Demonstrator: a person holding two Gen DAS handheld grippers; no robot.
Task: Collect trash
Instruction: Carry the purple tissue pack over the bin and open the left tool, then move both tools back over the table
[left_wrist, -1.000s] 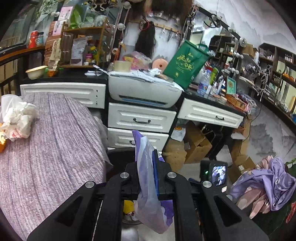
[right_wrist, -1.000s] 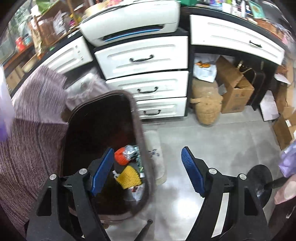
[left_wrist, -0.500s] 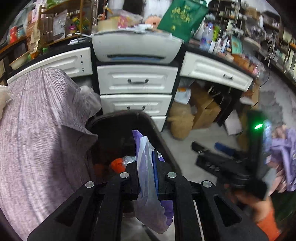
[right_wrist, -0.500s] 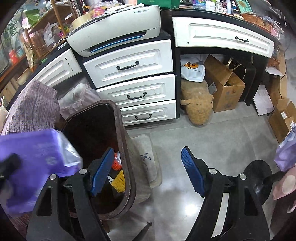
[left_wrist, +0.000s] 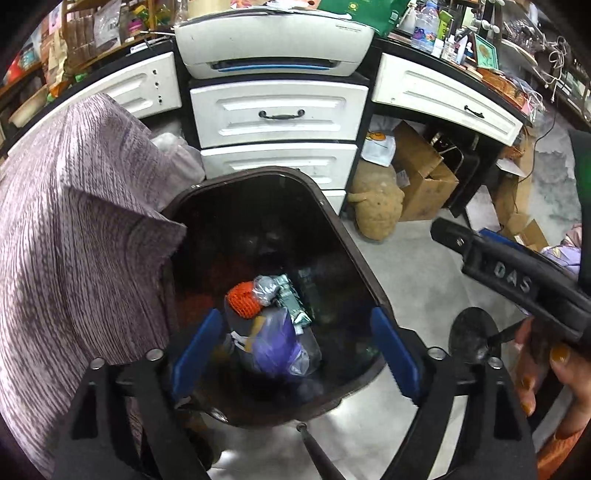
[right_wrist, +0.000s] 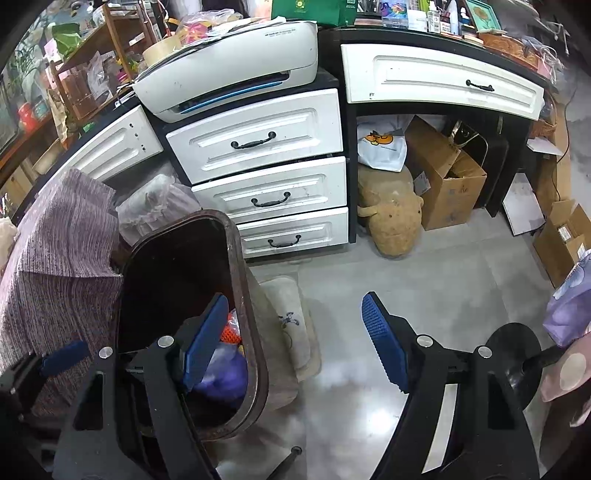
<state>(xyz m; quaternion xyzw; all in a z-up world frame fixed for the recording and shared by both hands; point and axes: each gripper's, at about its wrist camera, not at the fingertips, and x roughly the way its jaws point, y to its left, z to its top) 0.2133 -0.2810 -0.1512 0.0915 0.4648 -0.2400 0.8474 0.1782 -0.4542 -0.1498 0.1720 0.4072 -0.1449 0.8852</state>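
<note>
A dark brown trash bin (left_wrist: 354, 251) stands open on the floor beside the bed. A purple plastic bag (left_wrist: 275, 347) lies loose inside it, on top of an orange net (left_wrist: 243, 299) and silver wrappers (left_wrist: 286, 291). My left gripper (left_wrist: 295, 350) hangs right over the bin's mouth with its jaws opening; the bag shows below the gap and the blue pads do not touch it. My right gripper (right_wrist: 293, 345) stays open with nothing between its fingers, partly over the bin's (right_wrist: 240, 266) right rim and the floor. It also shows in the left wrist view as the right gripper (left_wrist: 517, 277), held in a hand.
A purple striped bedspread (left_wrist: 74, 240) hangs against the bin's left side. White drawers (left_wrist: 277, 114) with a printer (left_wrist: 273, 44) on top stand behind it. A tan stuffed toy (left_wrist: 376, 206) and a cardboard box (left_wrist: 421, 177) sit under the desk. A small mat (right_wrist: 291, 325) lies right of the bin.
My left gripper has come down over the bin and opened its jaws. The purple bag it held has dropped into the bin. The right gripper has hardly moved.
</note>
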